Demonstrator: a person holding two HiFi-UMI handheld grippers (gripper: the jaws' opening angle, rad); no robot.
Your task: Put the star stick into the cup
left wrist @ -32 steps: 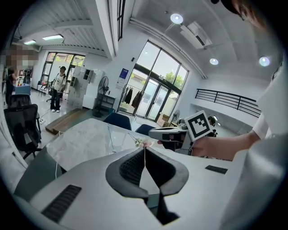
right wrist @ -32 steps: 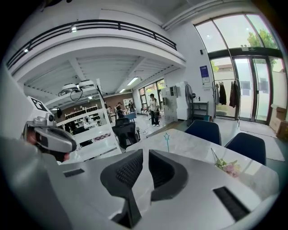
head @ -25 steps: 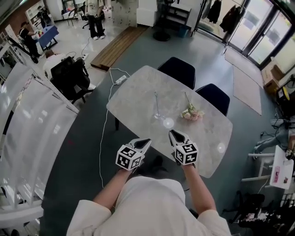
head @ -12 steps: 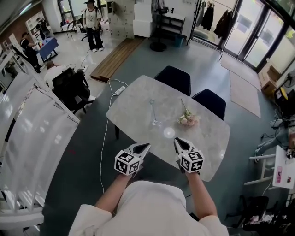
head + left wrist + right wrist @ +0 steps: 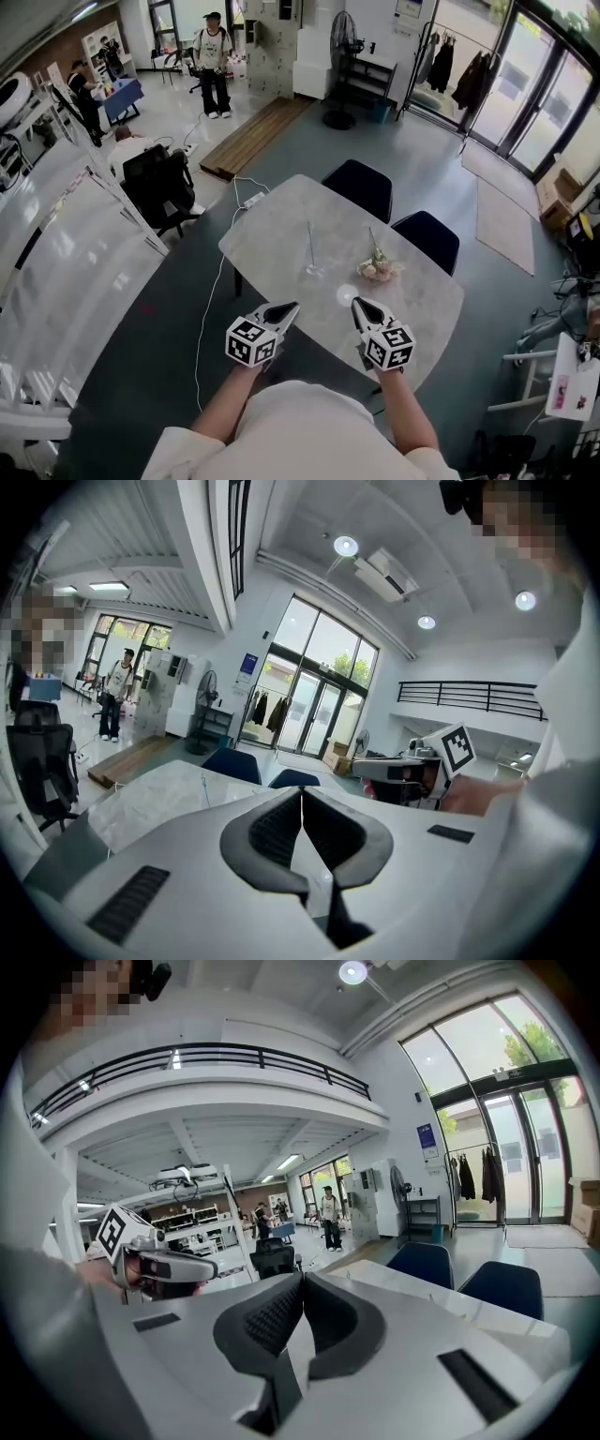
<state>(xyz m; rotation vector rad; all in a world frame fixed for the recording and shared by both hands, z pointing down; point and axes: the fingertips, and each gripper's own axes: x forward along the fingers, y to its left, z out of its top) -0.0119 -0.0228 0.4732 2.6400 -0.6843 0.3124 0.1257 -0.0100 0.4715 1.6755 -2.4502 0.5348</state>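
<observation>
In the head view a thin star stick (image 5: 310, 247) stands upright near the middle of the pale marble table (image 5: 272, 230); it also shows small in the left gripper view as the stick (image 5: 203, 790). A clear cup (image 5: 346, 295) sits to its right, nearer me. My left gripper (image 5: 289, 307) and right gripper (image 5: 357, 303) hover side by side at the table's near edge, well short of both. Each is shut with nothing between its fingers. The left gripper (image 5: 302, 795) and right gripper (image 5: 302, 1280) show their jaws pressed together.
A small bunch of pale pink flowers (image 5: 378, 268) lies right of the stick. Two dark blue chairs (image 5: 364, 187) stand at the table's far side. A black office chair (image 5: 161, 183) and a white cable (image 5: 214, 291) are on the floor to the left. People stand far off.
The head view has pulled back and tilted up, so the table sits lower and smaller in frame. Both grippers stay shut and have drifted slightly toward my body.
</observation>
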